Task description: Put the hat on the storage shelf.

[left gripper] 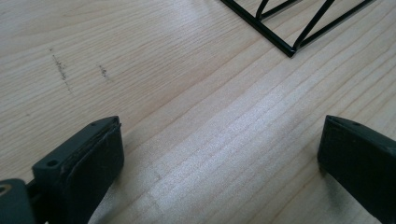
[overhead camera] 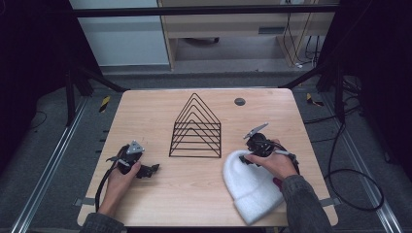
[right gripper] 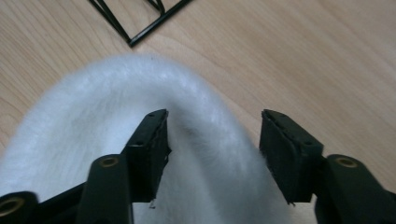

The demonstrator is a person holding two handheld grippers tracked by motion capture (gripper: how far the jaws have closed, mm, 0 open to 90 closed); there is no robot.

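- The wooden table is the biggest thing here, light wood grain, with the person's forearms coming in along its near edge.
- Black wire rack stands about mid-table, a row of nested triangle frames on a rectangular base. I'm using it as the landmark for everything else.
- White fuzzy beanie lies flat on the table, to the right of the rack and nearer the person, close to the rack's near right corner but not touching it.
- Right gripper sits at the beanie's crown end, just right of the rack. Jaws are spread wide with a fold of the white fabric bulging up between them; the left jaw looks pressed into the fuzz, the right one is clear of it. Not clamped.
- Left gripper rests low over bare wood to the left of the rack and nearer the person, jaws wide apart, nothing between them. The rack's corner is just ahead of it.
- Small dark round disc lies on the table beyond the rack, to its right.
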